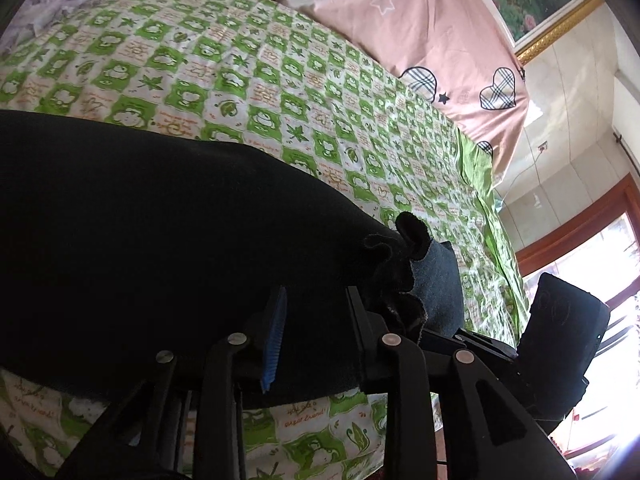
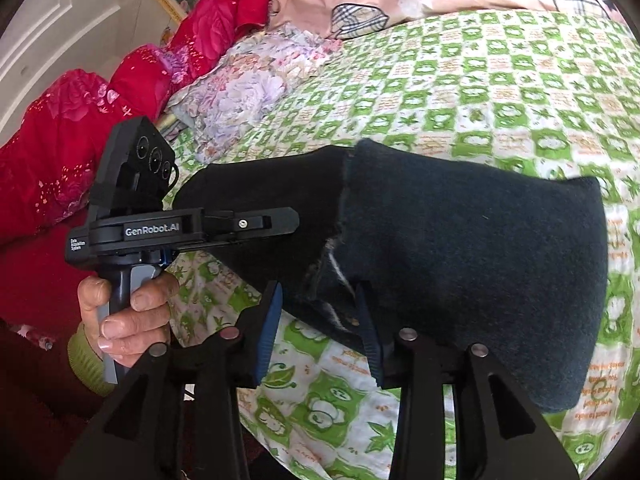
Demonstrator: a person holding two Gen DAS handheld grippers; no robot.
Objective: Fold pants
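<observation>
The dark pants [image 1: 160, 220] lie in a folded bundle on the green checked bed sheet [image 1: 240, 60]. In the left wrist view my left gripper [image 1: 316, 316] has its jaws apart around the near edge of the cloth, which sits between the fingers. In the right wrist view the pants [image 2: 460, 260] lie across the middle, and my right gripper [image 2: 320, 320] stands open around their near edge. The left gripper [image 2: 224, 224] also shows there, held by a hand at the pants' left end.
A pink quilt [image 1: 420, 32] with plaid hearts lies at the far side of the bed. Red bedding [image 2: 80, 120] and a floral pillow [image 2: 240, 88] lie at the left. The bed's edge [image 1: 492, 220] and a window are to the right.
</observation>
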